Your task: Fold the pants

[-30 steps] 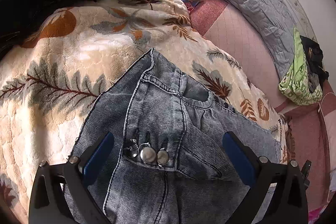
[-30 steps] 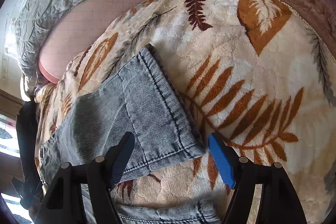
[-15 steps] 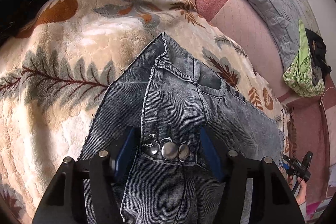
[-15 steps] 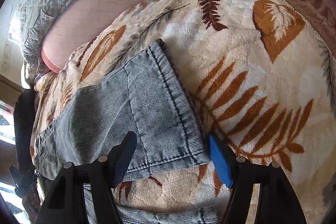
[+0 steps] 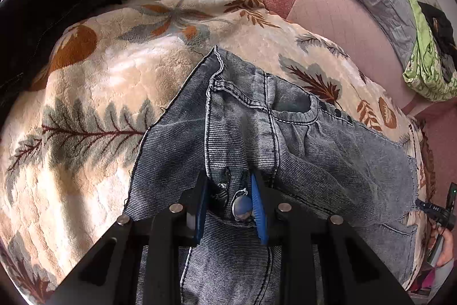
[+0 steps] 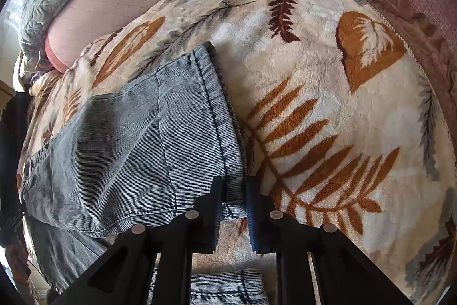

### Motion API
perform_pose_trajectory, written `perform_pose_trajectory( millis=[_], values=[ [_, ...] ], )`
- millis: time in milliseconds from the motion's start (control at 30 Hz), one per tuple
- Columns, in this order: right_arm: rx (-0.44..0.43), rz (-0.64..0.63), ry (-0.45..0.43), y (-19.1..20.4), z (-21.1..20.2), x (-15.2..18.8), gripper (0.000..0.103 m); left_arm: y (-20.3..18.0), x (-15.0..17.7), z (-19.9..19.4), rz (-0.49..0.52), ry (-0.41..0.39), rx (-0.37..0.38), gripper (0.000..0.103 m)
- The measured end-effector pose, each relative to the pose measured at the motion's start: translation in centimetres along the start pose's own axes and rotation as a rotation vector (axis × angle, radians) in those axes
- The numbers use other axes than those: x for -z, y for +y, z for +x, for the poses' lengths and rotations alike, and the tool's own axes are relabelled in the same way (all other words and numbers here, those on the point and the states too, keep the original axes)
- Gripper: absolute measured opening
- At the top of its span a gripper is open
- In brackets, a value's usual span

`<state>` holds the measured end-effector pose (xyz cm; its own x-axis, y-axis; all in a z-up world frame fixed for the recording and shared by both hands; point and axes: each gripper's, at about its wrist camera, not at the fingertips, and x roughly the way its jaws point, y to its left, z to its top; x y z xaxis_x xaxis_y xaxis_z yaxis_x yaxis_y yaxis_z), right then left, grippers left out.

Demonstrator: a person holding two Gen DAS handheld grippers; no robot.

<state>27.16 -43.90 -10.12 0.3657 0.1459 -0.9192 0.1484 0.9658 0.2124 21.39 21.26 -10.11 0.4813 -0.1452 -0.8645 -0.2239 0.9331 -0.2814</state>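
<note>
Left wrist view shows the left tongs (image 5: 228, 205) pinched on the buttoned waistband of the grey jeans (image 5: 300, 139), which lie on a leaf-print fleece blanket (image 5: 100, 93) over the bed, while the right tongs (image 6: 232, 199) clamp the hem corner of one leg. Both ends look gripped, so the next move probably calls for lifting together and carrying hem toward waistband. The second leg's hem (image 6: 228, 287) is mostly cut off behind the tongs.

Both the left black two-finger gripper (image 5: 230, 205) and the right black two-finger gripper (image 6: 232, 200) have angular black frames, round silver screw heads and blue finger pads (image 5: 258, 207).
</note>
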Motion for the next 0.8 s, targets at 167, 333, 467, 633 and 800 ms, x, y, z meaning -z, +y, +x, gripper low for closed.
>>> perform_pose_trajectory(
  millis=[167, 333, 467, 633, 800],
  values=[
    [0.043, -0.075, -0.033, 1.1, -3.2, -0.1, 0.015, -0.5, -0.7, -1.6, 0.042, -0.023, -0.020, 0.030],
    [0.091, -0.125, -0.047, 0.6, -5.6, 1.6, 0.015, -0.7, -0.7, -3.4, 0.094, -0.052, -0.061, 0.029],
    [0.175, -0.187, 0.003, 0.3, -0.5, 3.5, 0.030, -0.9, 0.1, 0.5, 0.159, 0.065, -0.191, 0.033],
    [0.125, -0.074, -0.069, -1.0, -3.9, 2.4, 0.078, -0.1, -0.7, -3.1, 0.135, -0.027, -0.200, 0.045],
    [0.005, -0.014, -0.166, -1.0, -5.3, -0.7, 0.078, 1.6, -3.7, -5.9, 0.028, -0.114, -0.032, 0.069]
  ],
)
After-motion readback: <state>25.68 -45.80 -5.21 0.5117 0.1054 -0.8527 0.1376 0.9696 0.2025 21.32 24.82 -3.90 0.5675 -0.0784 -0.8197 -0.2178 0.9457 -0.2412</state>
